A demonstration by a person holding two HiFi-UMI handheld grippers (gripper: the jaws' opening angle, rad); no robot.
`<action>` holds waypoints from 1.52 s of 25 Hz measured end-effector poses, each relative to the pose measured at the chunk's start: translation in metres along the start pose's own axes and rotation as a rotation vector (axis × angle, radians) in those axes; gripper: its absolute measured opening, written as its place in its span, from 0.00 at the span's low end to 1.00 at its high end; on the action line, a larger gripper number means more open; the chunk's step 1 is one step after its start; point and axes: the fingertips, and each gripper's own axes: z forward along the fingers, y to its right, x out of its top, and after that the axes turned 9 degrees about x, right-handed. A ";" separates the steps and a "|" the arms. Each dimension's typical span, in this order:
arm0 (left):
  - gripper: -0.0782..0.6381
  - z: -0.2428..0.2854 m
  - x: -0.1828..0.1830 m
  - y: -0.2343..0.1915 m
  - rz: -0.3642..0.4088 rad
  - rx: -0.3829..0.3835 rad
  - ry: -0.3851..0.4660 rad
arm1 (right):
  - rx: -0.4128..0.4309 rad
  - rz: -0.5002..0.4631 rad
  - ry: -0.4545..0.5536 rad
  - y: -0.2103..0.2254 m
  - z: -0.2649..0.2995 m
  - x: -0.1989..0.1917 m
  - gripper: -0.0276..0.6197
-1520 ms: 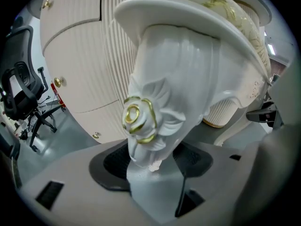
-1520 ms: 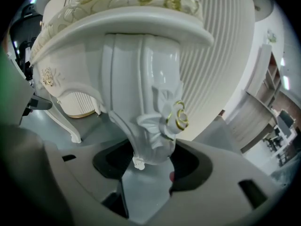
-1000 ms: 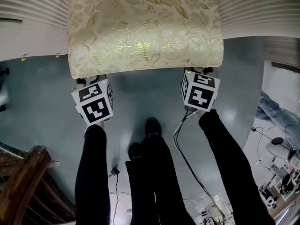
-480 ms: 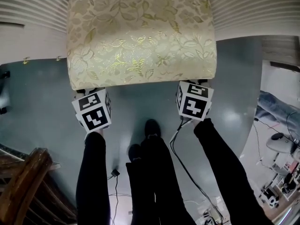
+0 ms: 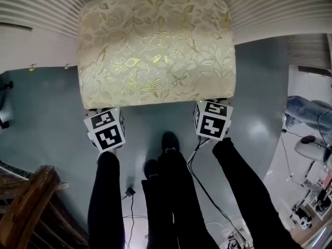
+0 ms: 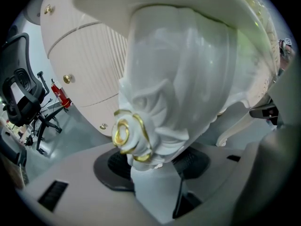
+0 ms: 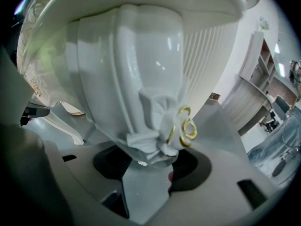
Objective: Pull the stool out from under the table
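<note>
Stool [image 5: 155, 45] stands almost clear of the counter [image 5: 36, 9], its back edge at the dark recess. Left gripper [image 6: 153, 164] and right gripper [image 7: 148, 166] each have jaws clamped on a glossy carved front leg. Uneven pulling could skew the stool, and the jaws might slip on those slick curves.

The glossy grey floor [image 5: 46, 113] is carrying the cream stool [image 5: 155, 45], the person's dark shoes [image 5: 168, 140] standing just before it, and a black cable [image 5: 218, 209] trailing alongside.
</note>
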 end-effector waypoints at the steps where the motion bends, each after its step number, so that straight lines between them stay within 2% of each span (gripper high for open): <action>1: 0.45 0.000 0.000 0.000 0.001 0.002 0.000 | 0.001 0.001 -0.002 0.000 0.000 0.000 0.41; 6: 0.45 0.000 0.000 -0.001 0.007 0.004 -0.007 | 0.007 0.007 -0.013 -0.001 0.001 -0.002 0.41; 12: 0.45 -0.006 -0.006 0.002 0.007 -0.009 -0.065 | 0.011 -0.010 -0.067 0.001 -0.008 -0.004 0.41; 38: 0.45 -0.009 -0.006 0.001 0.020 -0.018 -0.115 | 0.020 0.001 -0.115 0.001 -0.008 -0.006 0.41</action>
